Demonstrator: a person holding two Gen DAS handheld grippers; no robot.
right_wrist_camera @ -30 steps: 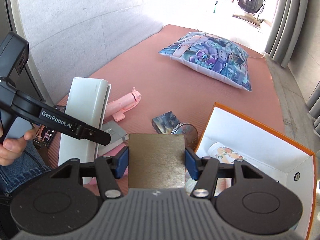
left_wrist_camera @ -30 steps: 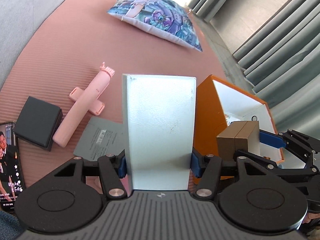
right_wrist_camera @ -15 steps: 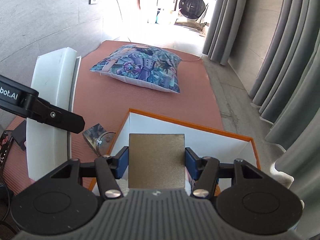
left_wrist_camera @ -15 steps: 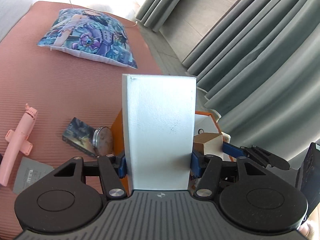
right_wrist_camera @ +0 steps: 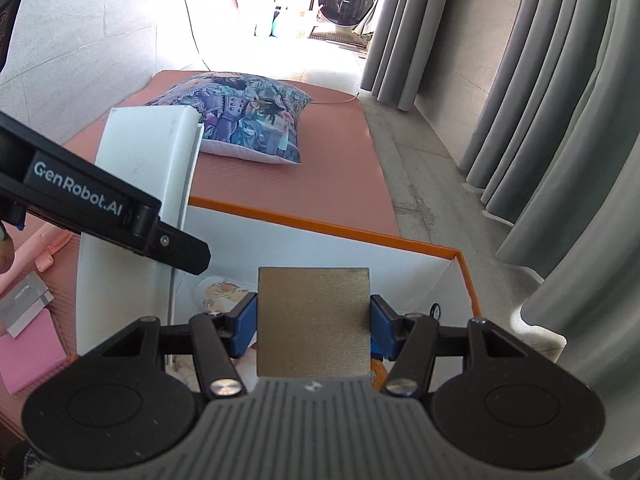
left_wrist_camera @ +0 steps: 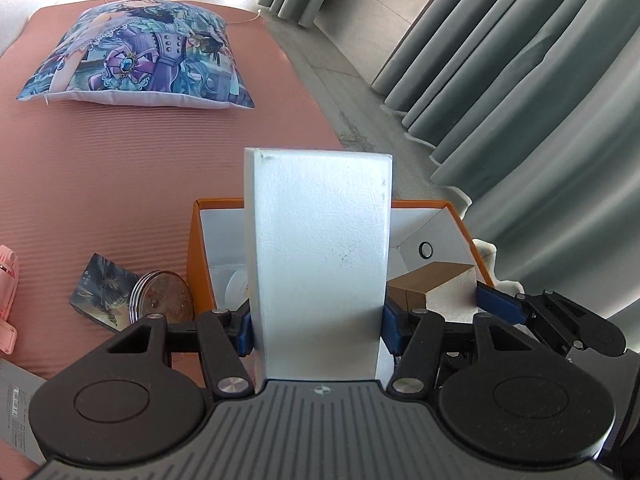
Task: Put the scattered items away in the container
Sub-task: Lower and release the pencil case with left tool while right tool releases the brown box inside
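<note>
- Change since the earlier frames: both grippers, each still clamped on its box, have swung from above the mat to above the orange container; the pink fan, formerly mid-frame in the left view, now sits at the left edge.
- Left wrist view: the left gripper (left_wrist_camera: 318,320) holds a tall white box (left_wrist_camera: 320,240) upright, blue pads pressing on both of its sides, jaws about two-thirds open around it. The box stands over the orange container (left_wrist_camera: 192,256), whose white interior shows on either side. To the right, the right gripper (left_wrist_camera: 436,300) carries a brown box (left_wrist_camera: 428,280) over the same container. On the pink mat (left_wrist_camera: 140,168) lie a round tin (left_wrist_camera: 164,300) and a small picture card (left_wrist_camera: 100,288) just left of the container, the pink fan (left_wrist_camera: 8,292), a grey booklet (left_wrist_camera: 16,396) and, well apart, a printed cushion (left_wrist_camera: 140,64).
- Right wrist view: the right gripper (right_wrist_camera: 313,324) grips the brown box (right_wrist_camera: 313,320) by its sides, jaws partly open around it, above the container (right_wrist_camera: 320,226). The left gripper's black arm crosses the white box (right_wrist_camera: 140,200) at left. Grey curtains (right_wrist_camera: 560,120) hang at right.
</note>
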